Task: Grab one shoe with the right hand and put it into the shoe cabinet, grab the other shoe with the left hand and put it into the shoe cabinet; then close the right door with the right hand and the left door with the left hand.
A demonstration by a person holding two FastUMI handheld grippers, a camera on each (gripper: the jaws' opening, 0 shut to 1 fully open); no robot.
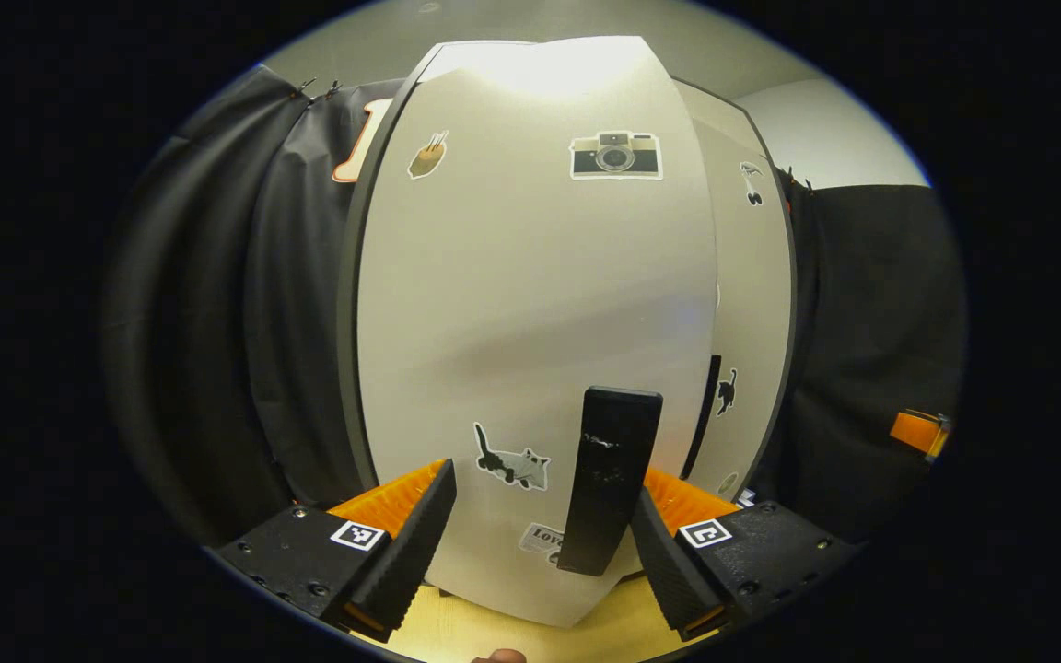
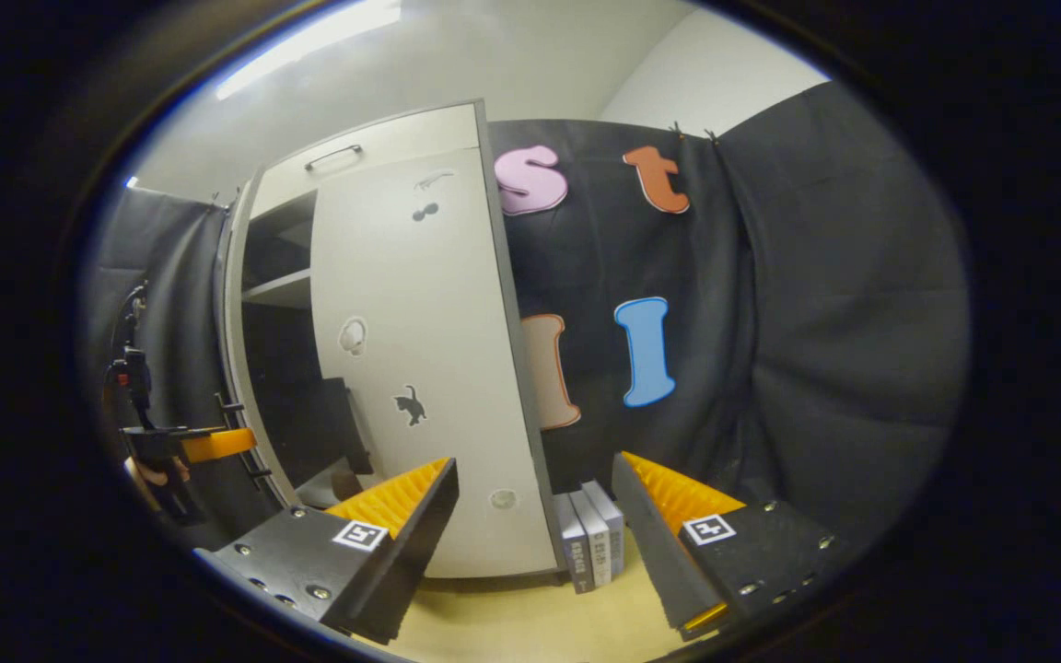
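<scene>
Facing the left door (image 1: 540, 313) square-on, left gripper (image 1: 540, 534) spread wide with nothing held, black handle (image 1: 609, 479) standing upright between the fingers but seemingly untouched — likely lined up to push the panel home. In the right gripper view, right gripper (image 2: 535, 525) likewise wide open and empty, drawn back beside the right door (image 2: 411, 368), already swung shut, near some books (image 2: 590, 539) on the floor. Left side of the shoe cabinet (image 2: 277, 295) open, shelves showing; shoes too dark to make out inside

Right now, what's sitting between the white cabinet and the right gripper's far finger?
In the right gripper view, a few upright books stand on the wooden floor, beside the shoe cabinet's right door and between the open right gripper's fingers.
</scene>
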